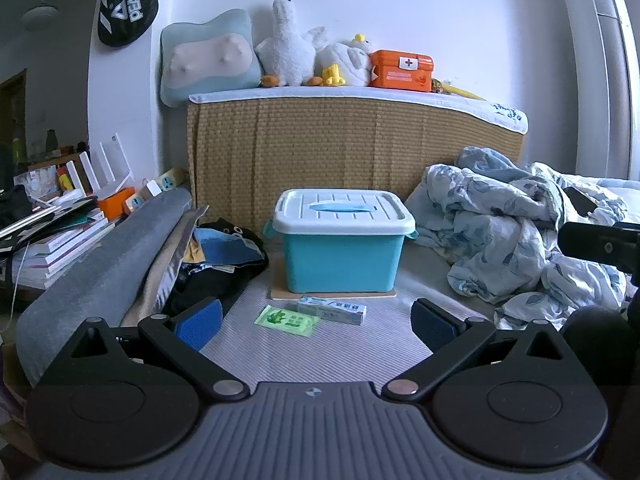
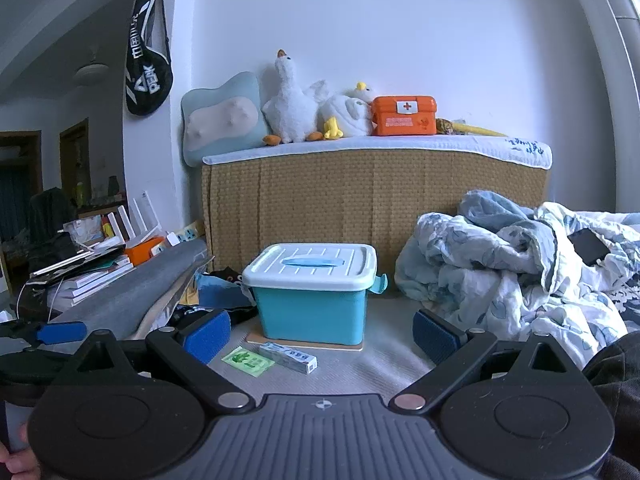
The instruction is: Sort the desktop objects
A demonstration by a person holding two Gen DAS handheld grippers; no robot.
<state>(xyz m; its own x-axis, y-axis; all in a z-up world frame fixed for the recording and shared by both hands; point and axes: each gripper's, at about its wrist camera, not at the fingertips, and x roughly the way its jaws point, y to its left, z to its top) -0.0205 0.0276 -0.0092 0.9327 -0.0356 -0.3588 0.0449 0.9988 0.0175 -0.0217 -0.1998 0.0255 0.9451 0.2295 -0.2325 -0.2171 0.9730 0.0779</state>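
Far left of the storage box (image 1: 340, 244), a black racket bag (image 1: 127, 2) hangs on the wall, white letters reading PEAK. Lower down, a stack of books (image 1: 60, 244) sits well left of the box. The left gripper (image 1: 316, 326) hovers in front of the box with its blue pads spread wide, nothing between them. Just ahead of the box lies a green packet (image 1: 286, 320) with a cactus picture, its print too small to read, and right beside it, a touch closer to the box, a long toothpaste carton (image 1: 333, 310), lettering unreadable. The box is teal with a white lid clipped on, resting on a thin board (image 1: 332, 295). Above and behind it, an orange first-aid case (image 1: 401, 70) shows a red cross label. Right of the box, a rumpled blue-flowered quilt (image 1: 508, 232). The right gripper (image 2: 322, 338) is also gaping wide, holding nothing.
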